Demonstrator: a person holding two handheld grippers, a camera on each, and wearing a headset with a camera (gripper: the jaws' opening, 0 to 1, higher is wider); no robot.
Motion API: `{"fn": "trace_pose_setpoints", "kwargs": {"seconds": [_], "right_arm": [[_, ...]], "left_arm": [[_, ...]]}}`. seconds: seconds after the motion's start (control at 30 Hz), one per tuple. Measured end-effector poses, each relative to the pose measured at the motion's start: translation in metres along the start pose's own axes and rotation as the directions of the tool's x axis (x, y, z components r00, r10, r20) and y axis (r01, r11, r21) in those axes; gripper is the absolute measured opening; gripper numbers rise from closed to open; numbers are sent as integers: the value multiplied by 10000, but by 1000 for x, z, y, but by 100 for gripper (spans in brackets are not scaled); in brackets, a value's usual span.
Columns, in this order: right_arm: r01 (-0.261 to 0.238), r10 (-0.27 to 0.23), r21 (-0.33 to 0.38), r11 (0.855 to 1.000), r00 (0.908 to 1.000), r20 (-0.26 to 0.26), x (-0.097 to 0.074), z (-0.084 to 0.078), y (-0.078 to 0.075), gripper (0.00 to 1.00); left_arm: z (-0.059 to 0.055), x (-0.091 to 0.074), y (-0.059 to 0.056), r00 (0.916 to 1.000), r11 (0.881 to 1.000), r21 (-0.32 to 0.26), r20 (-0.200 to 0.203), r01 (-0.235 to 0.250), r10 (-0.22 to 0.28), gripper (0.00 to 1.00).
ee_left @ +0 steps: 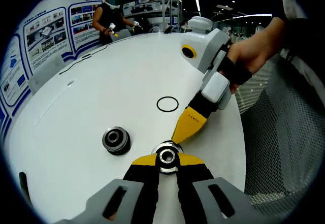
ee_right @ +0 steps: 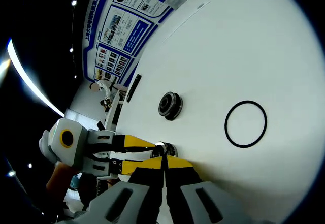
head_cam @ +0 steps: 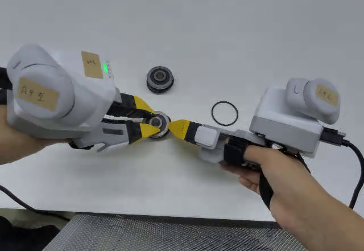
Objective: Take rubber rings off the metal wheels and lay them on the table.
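Your left gripper (head_cam: 149, 118) is clamped on a wheel (ee_left: 167, 155); your right gripper (ee_right: 163, 162) has its jaws pressed together at the wheel's rim, which they half hide; whether they pinch rubber is unclear. A loose ring (head_cam: 224, 113) and a second wheel (head_cam: 160, 79) lie apart on the counter (head_cam: 256, 35).

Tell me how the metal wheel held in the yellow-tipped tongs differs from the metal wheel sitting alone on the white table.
The held silver metal wheel is clamped in the left gripper's yellow-tipped tongs, the right gripper's shut tongs at its edge; the free dark metal wheel rests untouched on the white table. The held wheel shows brighter metal; the free wheel looks blacker. Both are small and round.
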State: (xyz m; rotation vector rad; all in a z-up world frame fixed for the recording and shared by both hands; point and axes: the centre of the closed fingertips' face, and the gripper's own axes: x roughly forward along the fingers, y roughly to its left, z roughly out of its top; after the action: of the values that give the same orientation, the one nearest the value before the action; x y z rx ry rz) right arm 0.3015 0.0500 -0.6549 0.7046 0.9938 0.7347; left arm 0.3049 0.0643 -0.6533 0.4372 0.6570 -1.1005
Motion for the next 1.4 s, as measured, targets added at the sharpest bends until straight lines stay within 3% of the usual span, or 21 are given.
{"fn": "trace_pose_setpoints", "kwargs": {"seconds": [0.47, 1.4], "right_arm": [[224, -241, -863, 9960, 9995, -190, 3, 0, 3, 1], [376, -423, -1792, 9831, 9988, -228, 11, 0, 2, 1]], "left_arm": [[0, 0, 0, 10000, 10000, 50, 21, 0, 0, 12], [-1, 0, 1, 10000, 10000, -22, 8, -10, 10, 12]]}}
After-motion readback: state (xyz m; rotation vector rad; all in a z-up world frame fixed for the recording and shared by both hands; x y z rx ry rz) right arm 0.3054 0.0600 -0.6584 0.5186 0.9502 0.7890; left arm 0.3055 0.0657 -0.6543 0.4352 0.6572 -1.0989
